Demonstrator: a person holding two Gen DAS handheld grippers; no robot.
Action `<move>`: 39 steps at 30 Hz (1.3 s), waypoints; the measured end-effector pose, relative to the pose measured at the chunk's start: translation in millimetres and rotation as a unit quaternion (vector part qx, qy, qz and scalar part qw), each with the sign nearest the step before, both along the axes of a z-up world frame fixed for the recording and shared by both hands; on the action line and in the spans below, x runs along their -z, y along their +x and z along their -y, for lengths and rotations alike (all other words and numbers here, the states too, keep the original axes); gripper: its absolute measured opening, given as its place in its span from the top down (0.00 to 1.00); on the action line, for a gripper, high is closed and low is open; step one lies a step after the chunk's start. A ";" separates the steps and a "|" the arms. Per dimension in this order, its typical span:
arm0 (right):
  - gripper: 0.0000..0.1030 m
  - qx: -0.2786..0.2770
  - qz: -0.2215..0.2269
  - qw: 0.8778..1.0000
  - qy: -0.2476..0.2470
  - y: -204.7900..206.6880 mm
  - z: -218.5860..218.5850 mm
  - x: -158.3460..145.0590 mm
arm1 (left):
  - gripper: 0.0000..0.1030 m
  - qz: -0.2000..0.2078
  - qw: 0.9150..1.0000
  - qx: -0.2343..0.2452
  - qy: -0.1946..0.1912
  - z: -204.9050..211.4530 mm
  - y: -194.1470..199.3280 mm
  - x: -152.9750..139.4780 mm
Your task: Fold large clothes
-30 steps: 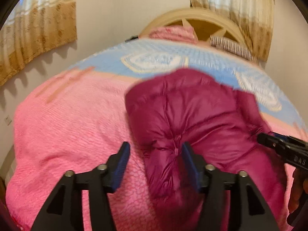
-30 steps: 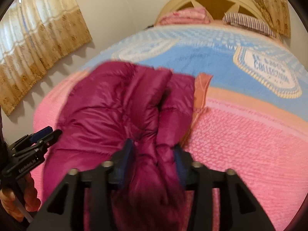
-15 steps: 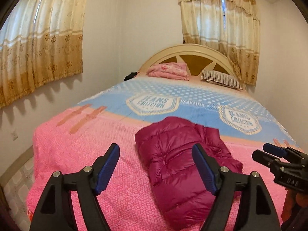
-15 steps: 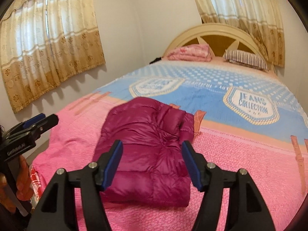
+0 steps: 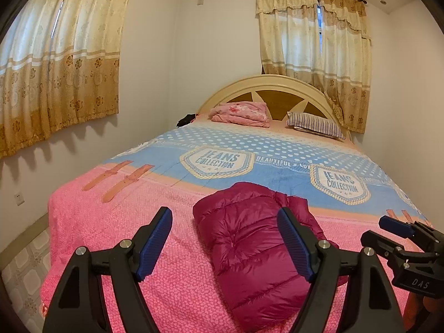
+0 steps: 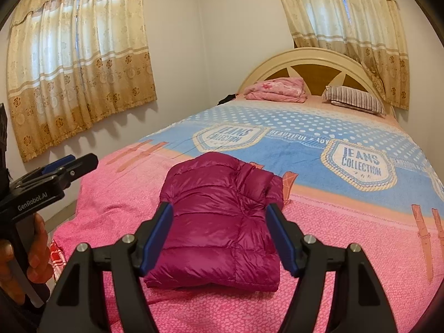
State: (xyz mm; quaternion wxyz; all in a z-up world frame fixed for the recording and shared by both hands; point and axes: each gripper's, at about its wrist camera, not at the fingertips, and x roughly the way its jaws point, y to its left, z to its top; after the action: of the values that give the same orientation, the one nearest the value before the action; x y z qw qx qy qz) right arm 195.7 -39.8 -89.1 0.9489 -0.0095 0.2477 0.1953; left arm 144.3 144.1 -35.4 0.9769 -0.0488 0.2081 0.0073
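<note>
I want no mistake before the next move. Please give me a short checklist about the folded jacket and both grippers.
1. Jacket folded compact on the bed cover: ok.
2. Left gripper open, nothing between the pads: ok.
3. Right gripper opening, clear of the jacket: ok.
4. Jacket away from the bed's edges: ok.
5. Folded edges even underneath: cannot tell.

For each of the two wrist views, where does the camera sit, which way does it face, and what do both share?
Left wrist: behind the open left gripper, facing up the bed to the cream arched headboard; right gripper at the right edge.
Right wrist: behind the opening, empty right gripper, same heading; left gripper and a hand at left.
Shared: folded magenta puffer jacket on the pink bedspread.
</note>
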 end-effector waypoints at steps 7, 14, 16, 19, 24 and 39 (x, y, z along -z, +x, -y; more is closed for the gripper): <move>0.30 -0.003 0.002 1.000 -0.002 -6.9 0.1 -0.1 | 0.24 -0.003 1.000 0.002 -0.002 1.1 0.1 -0.4; 0.30 -0.002 0.002 1.000 0.001 -9.1 0.1 -1.7 | 0.24 -0.001 1.000 0.002 -0.002 -0.4 0.1 -2.1; 0.29 -0.002 0.002 1.000 0.000 -10.0 -0.8 -2.3 | 0.24 -0.001 1.000 0.002 -0.002 -0.3 0.3 -2.0; 0.29 -0.004 0.003 1.000 -0.001 -11.8 -2.7 -4.0 | 0.24 -0.001 1.000 0.002 -0.001 -0.8 0.7 -2.0; 0.29 -0.002 0.002 1.000 0.000 -11.8 -3.7 -4.7 | 0.24 -0.004 1.000 0.002 -0.002 -0.5 2.5 -2.0; 0.29 -0.005 -0.003 1.000 0.000 -11.5 -5.3 -4.7 | 0.24 -0.008 1.000 0.002 0.000 1.1 4.9 2.0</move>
State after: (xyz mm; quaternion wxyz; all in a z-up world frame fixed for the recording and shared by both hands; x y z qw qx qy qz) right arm 184.2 -34.5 -84.4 0.9473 -0.0103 0.2503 0.1996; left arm 149.2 143.0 -37.3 0.9752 -0.0481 0.2158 0.0061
